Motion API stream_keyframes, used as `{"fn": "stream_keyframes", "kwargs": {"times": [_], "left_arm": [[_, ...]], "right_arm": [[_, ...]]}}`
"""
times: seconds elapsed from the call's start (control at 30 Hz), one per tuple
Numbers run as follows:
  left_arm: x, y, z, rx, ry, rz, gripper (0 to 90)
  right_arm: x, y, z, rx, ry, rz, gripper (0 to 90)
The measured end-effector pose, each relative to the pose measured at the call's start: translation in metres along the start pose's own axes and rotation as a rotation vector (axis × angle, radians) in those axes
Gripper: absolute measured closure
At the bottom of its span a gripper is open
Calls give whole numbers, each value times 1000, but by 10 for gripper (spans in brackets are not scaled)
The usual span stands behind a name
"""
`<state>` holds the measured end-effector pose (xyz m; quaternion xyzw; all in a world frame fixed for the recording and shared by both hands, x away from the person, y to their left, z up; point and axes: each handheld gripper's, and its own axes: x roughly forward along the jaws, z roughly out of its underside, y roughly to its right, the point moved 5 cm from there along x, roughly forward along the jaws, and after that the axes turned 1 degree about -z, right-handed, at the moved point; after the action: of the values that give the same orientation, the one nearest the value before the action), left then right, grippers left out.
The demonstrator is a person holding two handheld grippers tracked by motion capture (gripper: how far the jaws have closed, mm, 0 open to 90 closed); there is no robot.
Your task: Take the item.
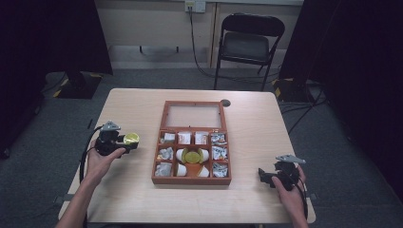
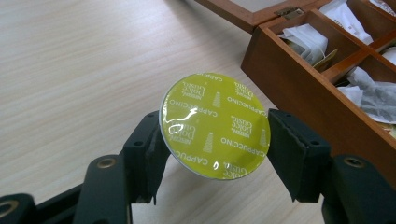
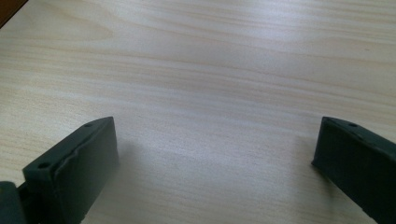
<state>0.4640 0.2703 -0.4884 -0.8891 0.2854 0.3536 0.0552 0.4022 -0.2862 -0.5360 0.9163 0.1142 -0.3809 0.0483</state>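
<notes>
The left gripper (image 2: 215, 140), clamped on the yellow-lidded capsule (image 2: 215, 126) at lower centre, should lower it level onto the table (image 2: 70, 70).

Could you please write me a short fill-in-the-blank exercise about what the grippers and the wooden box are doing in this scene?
1. The left gripper is shut on a coffee capsule whose lid is ____ in colour.
2. The word printed on that lid names the drink ____.
3. The right gripper has its jaws ____ over the bare table.
4. The wooden box has its lid ____.

Missing words: yellow-green; cappuccino; open; open
</notes>
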Motion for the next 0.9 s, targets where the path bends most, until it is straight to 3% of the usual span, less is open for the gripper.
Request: {"fn": "stream_keyframes", "kwargs": {"times": [0.13, 0.33, 0.7, 0.9], "left_arm": [[9, 1, 3, -11, -18, 19, 402], [21, 3, 9, 8, -62, 18, 402], [29, 6, 12, -10, -71, 35, 401], [28, 7, 10, -2, -75, 16, 377]], "right_arm": [[0, 0, 0, 0, 0, -1, 0], [0, 0, 0, -1, 1, -2, 0], [0, 0, 0, -2, 1, -2, 0], [0, 0, 0, -2, 1, -2, 0]]}}
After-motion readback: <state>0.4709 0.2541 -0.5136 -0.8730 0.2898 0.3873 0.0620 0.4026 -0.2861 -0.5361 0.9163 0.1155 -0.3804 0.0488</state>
